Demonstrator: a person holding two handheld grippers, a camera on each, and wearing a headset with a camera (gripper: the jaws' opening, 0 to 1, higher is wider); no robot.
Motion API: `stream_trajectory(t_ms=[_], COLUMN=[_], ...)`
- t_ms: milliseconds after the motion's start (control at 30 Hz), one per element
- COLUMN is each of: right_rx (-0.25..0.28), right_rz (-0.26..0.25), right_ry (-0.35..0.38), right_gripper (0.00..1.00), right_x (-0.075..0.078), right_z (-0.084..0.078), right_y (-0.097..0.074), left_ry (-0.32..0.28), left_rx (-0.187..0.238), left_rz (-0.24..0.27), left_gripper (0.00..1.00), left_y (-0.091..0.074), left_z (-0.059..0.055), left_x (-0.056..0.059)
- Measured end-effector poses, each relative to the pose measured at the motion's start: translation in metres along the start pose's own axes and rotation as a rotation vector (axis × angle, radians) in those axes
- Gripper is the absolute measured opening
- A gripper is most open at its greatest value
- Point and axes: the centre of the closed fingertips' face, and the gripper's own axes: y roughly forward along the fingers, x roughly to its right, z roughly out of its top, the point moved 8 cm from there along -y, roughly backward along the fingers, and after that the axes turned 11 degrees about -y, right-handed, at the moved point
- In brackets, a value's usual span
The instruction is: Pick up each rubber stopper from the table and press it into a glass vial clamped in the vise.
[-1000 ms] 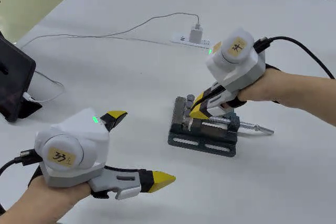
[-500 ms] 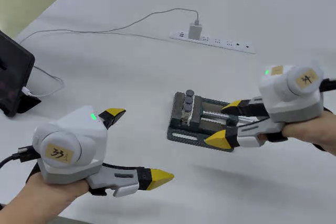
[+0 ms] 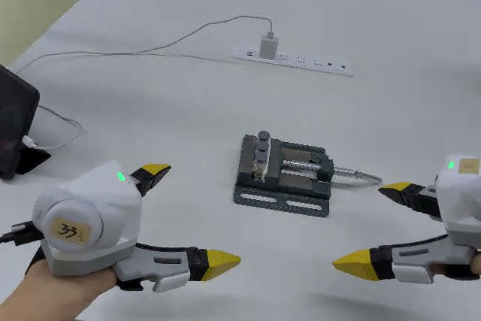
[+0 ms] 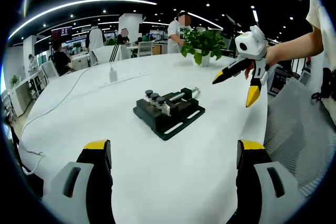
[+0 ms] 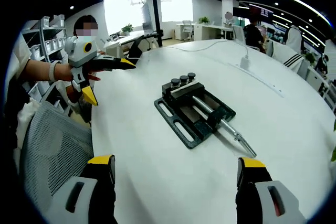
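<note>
Far L: dark device [image 3: 13, 122] propped at the table [image 3: 150, 118] edge. A white cable [image 3: 150, 49] ran across to the power strip [image 3: 301, 60] at the far side.

Near-L: L gripper [image 3: 189, 218] sat low over the table in a hand. Jaws were spread wide w/ nothing between them. Its own view faced the vise [image 4: 168, 113] across bare tabletop.

Center: vise [image 3: 284, 178] lay flat on the table, screw end pointing R. 3 vials [image 3: 260, 158] stood clamped upright in 1 row, each w/ a dark rubber stopper [image 3: 262, 138] seated on top. I counted all 3 in both gripper views [image 5: 182, 80].

Near-R: R gripper [image 3: 372, 227] also sat low, jaws wide, empty. Both grippers were well apart from the vise, 1 on each side.
</note>
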Motion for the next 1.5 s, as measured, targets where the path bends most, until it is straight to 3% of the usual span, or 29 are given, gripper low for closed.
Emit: stream_trajectory(t_ms=[67, 100, 167, 200, 533, 767, 1133, 1200, 1500], right_rx=[0.012, 0.029, 0.1, 0.089, 0.076, 0.087, 0.079, 0.101, 0.098], right_rz=[-0.017, -0.018, -0.018, -0.017, -0.043, -0.039, -0.034, -0.034, -0.038], right_ry=[0.021, 0.072, 0.157, 0.165, 0.164, 0.206, 0.207, 0.223, 0.241], right_gripper=[0.99, 0.99, 0.99, 0.99, 0.99, 0.99, 0.96, 0.96, 0.99], right_x=[0.0, -0.001, -0.003, -0.004, -0.002, -0.004, 0.001, 0.002, 0.003], right_z=[-0.005, -0.007, -0.007, -0.009, -0.02, -0.025, -0.03, -0.029, -0.03], right_y=[-0.005, -0.007, -0.01, -0.011, -0.013, -0.012, -0.008, -0.007, -0.004], left_ry=[-0.004, -0.006, -0.014, -0.013, -0.033, -0.004, -0.041, -0.033, -0.006], left_rx=[0.001, 0.004, 0.006, 0.005, -0.011, -0.025, -0.03, -0.04, -0.07], left_rz=[0.001, 0.007, 0.012, 0.013, 0.019, 0.009, 0.011, 0.006, 0.004], left_gripper=[0.99, 0.99, 0.99, 0.99, 0.99, 0.99, 0.99, 0.99, 0.99], left_y=[-0.001, -0.001, -0.002, -0.002, -0.004, -0.002, 0.005, 0.004, 0.006], left_z=[0.0, 0.0, -0.001, -0.001, -0.008, -0.01, -0.008, -0.006, -0.006], left_x=[-0.001, -0.001, -0.002, -0.001, 0.0, 0.0, -0.004, -0.002, -0.006])
